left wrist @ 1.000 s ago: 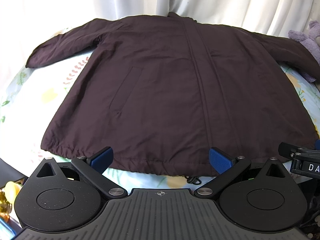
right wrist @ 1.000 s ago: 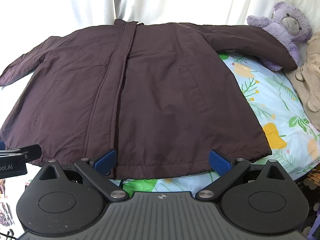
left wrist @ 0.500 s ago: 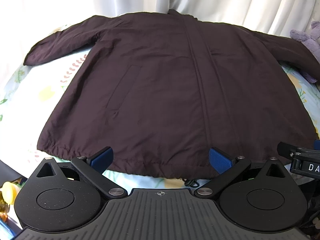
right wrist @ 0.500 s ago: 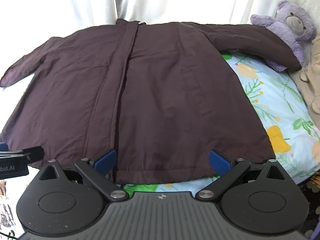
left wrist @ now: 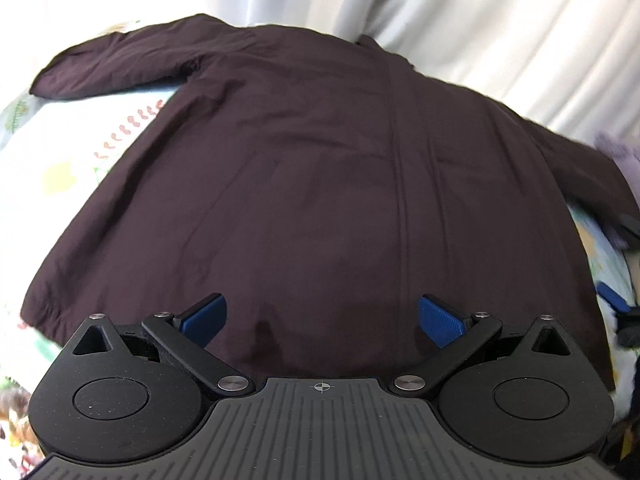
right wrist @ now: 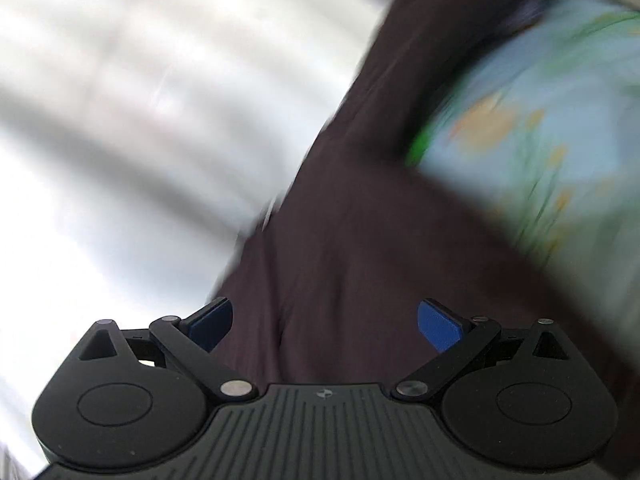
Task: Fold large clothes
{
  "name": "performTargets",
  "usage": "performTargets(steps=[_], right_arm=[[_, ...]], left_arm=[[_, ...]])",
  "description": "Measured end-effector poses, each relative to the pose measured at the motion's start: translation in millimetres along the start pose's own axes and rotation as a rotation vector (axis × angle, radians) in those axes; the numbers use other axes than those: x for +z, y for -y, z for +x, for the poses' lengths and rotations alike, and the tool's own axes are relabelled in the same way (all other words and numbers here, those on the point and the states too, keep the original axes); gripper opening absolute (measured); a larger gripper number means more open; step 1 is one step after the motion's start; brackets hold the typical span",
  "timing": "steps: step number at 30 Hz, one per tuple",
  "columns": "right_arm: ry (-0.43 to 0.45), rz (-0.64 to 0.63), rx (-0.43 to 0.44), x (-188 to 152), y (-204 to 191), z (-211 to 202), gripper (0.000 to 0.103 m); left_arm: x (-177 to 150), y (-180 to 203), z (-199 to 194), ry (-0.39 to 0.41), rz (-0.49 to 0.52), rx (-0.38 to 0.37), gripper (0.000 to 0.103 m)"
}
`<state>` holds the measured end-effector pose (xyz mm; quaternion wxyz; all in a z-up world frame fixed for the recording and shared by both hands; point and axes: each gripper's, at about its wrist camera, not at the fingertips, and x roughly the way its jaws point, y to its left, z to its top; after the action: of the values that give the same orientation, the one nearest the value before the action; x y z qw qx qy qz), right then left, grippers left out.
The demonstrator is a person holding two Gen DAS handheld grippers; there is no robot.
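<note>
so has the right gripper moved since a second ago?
Yes. The right gripper has swung hard: its view is motion-blurred and tilted, the jacket now running diagonally, the curtain filling the left. Before, the jacket lay level. Fingers apart, empty.

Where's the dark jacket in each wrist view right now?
Left wrist: jacket spread flat, filling the centre, hem nearest the open left gripper.
Right wrist: blurred; jacket runs diagonally from the open right gripper to top right.
Shared landmark: floral bedsheet.

White curtain (left wrist: 460, 8), floral bedsheet (left wrist: 60, 152), seemingly bright daylight
</note>
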<state>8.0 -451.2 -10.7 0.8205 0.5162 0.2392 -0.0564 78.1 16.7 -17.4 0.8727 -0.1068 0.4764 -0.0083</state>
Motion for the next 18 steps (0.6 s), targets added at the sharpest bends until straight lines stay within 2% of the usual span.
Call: performTargets(steps=[3,5,7,10,12,15,18], right_arm=[[0.128,0.182,0.016,59.7,41.0,9.6,0.099],[0.175,0.243,0.021,91.0,62.6,18.1,0.098],[0.249,0.299,-0.003,119.0,81.5,24.9,0.077],[0.349,0.365,-0.04,150.8,102.7,35.2,0.061],[0.396,0.379,-0.083,164.8,112.6,43.3,0.056],[0.424,0.411,-0.075,173.7,126.5,52.7,0.051],[0.435,0.338,-0.085,186.2,109.8,48.8,0.035]], left_arm=[[19.0,1.9,22.3,0.022,-0.015,0.035,0.103],[29.5,5.0,39.0,0.024,-0.017,0.059,0.103],[39.4,9.1,58.4,0.015,-0.009,0.087,0.103],[51.2,13.6,86.1,-0.009,-0.013,0.115,0.103],[55.7,14.4,100.9,-0.035,-0.033,0.119,0.103],[55.3,12.4,110.8,-0.036,-0.048,0.121,0.103],[55.0,8.1,113.9,-0.026,-0.058,0.123,0.103]])
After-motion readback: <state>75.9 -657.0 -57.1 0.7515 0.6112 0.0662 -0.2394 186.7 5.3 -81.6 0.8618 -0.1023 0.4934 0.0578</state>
